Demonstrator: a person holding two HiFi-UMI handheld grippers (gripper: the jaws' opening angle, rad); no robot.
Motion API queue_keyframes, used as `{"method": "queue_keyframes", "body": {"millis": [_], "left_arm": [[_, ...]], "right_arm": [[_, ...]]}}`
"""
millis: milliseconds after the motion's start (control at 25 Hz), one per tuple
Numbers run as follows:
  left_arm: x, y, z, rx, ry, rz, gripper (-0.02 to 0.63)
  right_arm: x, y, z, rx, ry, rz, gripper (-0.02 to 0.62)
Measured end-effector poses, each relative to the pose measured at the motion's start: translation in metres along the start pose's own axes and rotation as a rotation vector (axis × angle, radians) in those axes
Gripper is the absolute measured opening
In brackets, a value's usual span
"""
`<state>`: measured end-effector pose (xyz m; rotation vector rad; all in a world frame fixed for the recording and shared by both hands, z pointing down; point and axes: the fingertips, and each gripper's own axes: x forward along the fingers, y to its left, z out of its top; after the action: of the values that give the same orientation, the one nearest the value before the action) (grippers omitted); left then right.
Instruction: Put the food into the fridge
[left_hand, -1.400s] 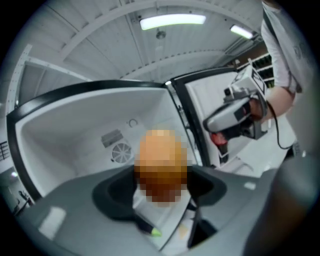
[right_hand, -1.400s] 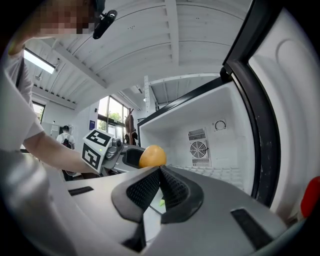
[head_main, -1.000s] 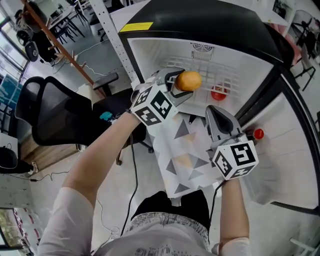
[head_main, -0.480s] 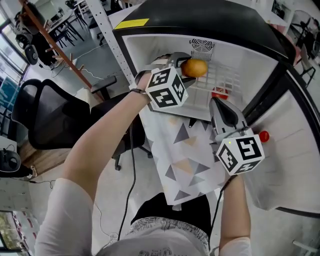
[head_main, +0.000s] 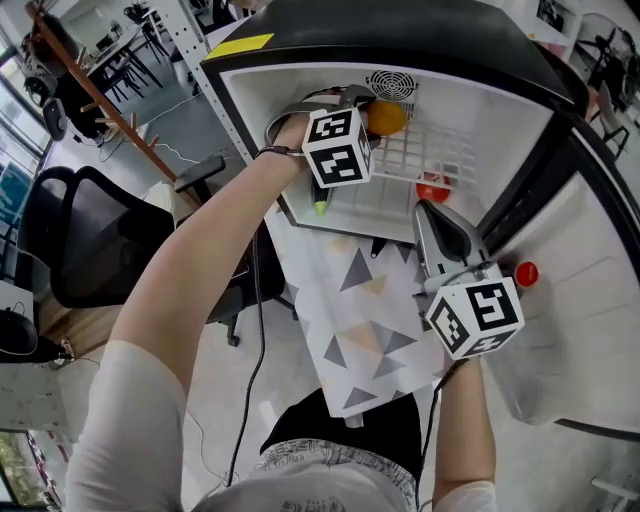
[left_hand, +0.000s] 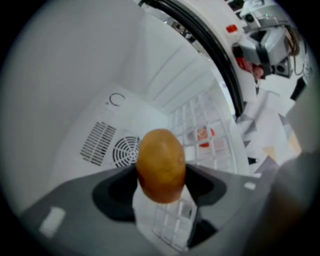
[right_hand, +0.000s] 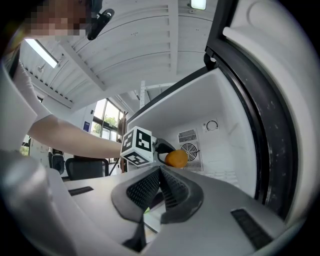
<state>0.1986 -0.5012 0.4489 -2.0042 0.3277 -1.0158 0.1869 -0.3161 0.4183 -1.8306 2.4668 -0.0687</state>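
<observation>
Right hand-held gripper: nearest the person, jaws pressed together with nothing between them, held over the patterned cloth just outside the fridge opening.
Patterned cloth: white with grey and tan triangles, spread below the fridge mouth.
Fridge: small, black outside, white inside, door swung open to the right.
Left hand-held gripper: reached well into the fridge, its jaws clamped on either side of the oval food item.
Oval food item: golden-brown and smooth, inside the compartment, held over the wire shelf and close in front of the fan grille.
Wire shelf: white grid across the fridge.
Red item: lying on the wire shelf, off to the right of the held food, apart from it.
Fan grille: round, on the back wall.
</observation>
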Motion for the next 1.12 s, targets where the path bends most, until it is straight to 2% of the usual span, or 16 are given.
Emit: {"method": "queue_keyframes", "body": {"millis": [200,480,1120], "left_arm": [[0.016,0.001,-0.008,0.019,0.052,-0.043,0.302],[0.025,-0.004,-0.008,0.026,0.076,-0.077,0.307],[0.024,-0.004,-0.007,-0.021,0.071,-0.114,0.324]], "right_arm": [[-0.002,-0.004,-0.008,0.014,-0.001,-0.001,0.002],[0.0,-0.007,-0.01,0.018,-0.003,0.007,0.002],[0.0,-0.004,-0.006,0.017,0.004,0.022,0.002]]}}
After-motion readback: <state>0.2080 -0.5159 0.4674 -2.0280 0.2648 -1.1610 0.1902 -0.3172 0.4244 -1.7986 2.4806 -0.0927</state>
